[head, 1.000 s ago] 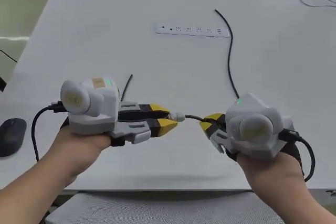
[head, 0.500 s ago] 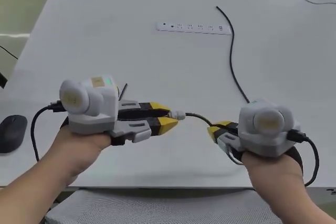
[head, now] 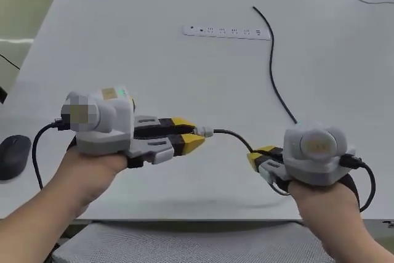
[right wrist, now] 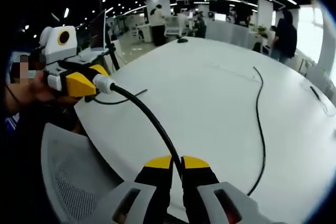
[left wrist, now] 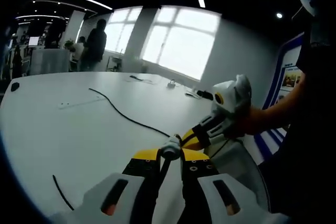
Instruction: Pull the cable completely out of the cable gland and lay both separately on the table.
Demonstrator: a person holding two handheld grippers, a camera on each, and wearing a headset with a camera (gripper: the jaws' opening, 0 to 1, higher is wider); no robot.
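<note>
- left tongs point(head: 197, 137) clamped on the cable gland point(head: 205, 132), held in the air over the near edge of the table point(head: 123, 47).
- right tongs point(head: 253, 156) pinched narrow on the black cable point(head: 231, 135), to the right of the gland; a short arc of cable spans between them.
- cable end sits in the gland, not free.
- left to do: finish the pull, then lay both apart on the table. judged under halfway.
</note>
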